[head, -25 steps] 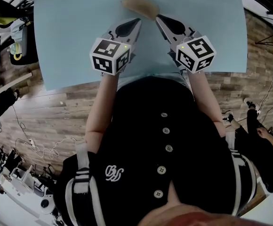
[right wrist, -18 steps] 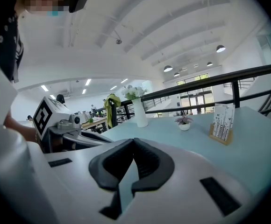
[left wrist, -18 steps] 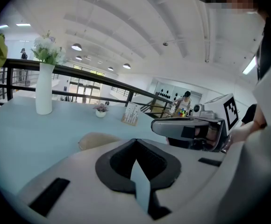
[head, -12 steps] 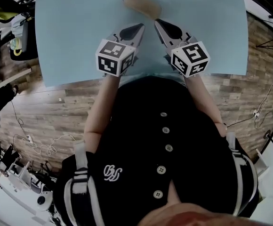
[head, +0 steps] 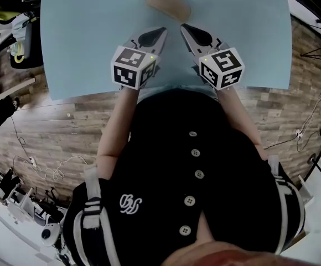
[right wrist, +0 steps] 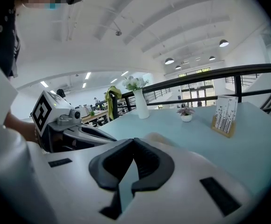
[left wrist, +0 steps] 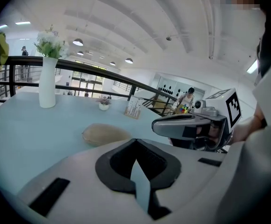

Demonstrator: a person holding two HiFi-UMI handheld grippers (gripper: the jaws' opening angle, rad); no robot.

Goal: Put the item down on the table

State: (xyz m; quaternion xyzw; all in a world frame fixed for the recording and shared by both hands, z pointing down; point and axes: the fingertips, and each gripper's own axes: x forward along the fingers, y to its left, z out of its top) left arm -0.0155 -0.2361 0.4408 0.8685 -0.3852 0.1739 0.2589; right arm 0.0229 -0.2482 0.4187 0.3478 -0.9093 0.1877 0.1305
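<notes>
Lying ahead of the fingers: the item is resting flat on the table, toward the far middle of the top, just beyond both sets of tips and touching neither.
Left gripper: the left gripper is hovering over the near part of the table and pointing far and slightly right, so the item is sitting just past its tips and a little to the right.
Left fingers: its fingers are pressing together, with nothing between them.
Right gripper: the right gripper is hovering just beside the left one and pointing far and slightly left, so the item is lying just beyond its tips and a little to the left.
Right fingers: its fingers are also pressing together and gripping nothing.
Item's look: it is showing as a smooth, tan, flattish oval mound, longer than it is wide, with a matte surface. I cannot tell what it is made of.
Vase: a tall white vase is standing upright far back on the table, well apart from the item, and is holding white flowers.
Pot: a small pot is sitting farther right along the far side, between the vase and the card stand, and is carrying a little plant.
Card stand: a wooden card stand is standing at the far right and is holding upright printed cards.
</notes>
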